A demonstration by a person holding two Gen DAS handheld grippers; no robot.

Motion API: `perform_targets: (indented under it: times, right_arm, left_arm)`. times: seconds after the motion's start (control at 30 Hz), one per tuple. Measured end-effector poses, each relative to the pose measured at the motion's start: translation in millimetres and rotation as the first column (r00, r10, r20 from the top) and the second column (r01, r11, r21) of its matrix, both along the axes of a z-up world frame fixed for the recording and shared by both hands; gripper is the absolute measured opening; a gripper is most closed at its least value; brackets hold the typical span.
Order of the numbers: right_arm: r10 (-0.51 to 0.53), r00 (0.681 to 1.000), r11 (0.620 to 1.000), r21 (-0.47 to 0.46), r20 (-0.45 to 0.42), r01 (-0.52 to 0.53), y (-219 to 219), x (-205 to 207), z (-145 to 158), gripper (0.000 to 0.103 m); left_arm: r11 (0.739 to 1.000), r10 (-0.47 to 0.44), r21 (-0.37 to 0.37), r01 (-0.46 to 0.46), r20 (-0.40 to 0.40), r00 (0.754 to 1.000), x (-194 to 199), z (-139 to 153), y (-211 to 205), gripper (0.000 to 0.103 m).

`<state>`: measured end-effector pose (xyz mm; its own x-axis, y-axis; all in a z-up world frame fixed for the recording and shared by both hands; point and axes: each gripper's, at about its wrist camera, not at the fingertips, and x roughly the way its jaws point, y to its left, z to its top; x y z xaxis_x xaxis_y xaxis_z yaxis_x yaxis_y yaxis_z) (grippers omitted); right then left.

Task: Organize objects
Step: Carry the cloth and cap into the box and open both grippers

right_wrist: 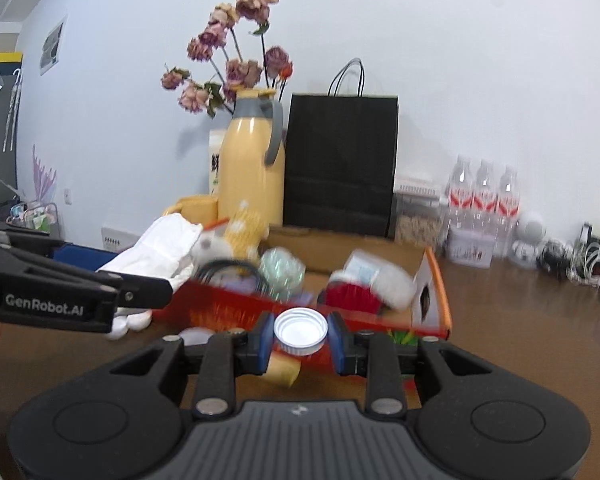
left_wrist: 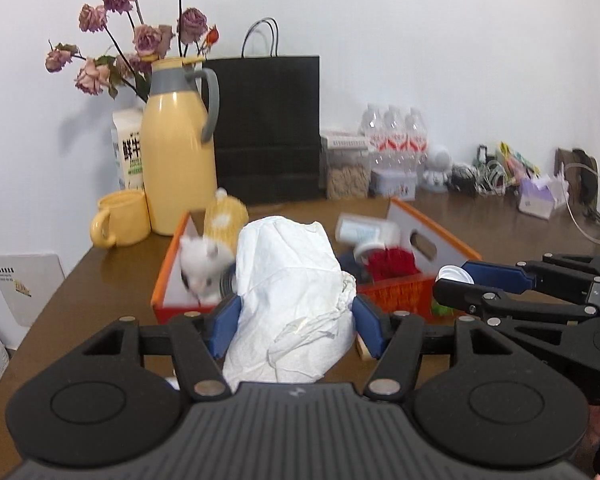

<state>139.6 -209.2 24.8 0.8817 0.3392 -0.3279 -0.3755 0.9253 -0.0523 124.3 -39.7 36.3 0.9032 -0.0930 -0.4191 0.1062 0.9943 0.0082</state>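
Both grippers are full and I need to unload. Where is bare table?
Bare table lies right of the orange box, before the water bottles. Also left of the box, below the yellow mug. The box and back wall are crowded.

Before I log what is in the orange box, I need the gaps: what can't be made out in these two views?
- Left wrist view: the white tissue pack in the left gripper hides the orange box's middle.
- Both views: the box's contents are motion-blurred.
- Right wrist view: the right gripper, shut on a white cap, hides the yellowish object beneath.
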Motion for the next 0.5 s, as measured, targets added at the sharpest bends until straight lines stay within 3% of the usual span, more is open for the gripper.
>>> perform_targets:
  times: [0.5]
  right_arm:
    - [-0.095,0.995,0.995,0.024,0.038,0.095,-7,96,16,0.027]
  left_arm:
    - [0.998,0.049,-0.036,-0.047,0.035,0.998,85,7,-5,0.063]
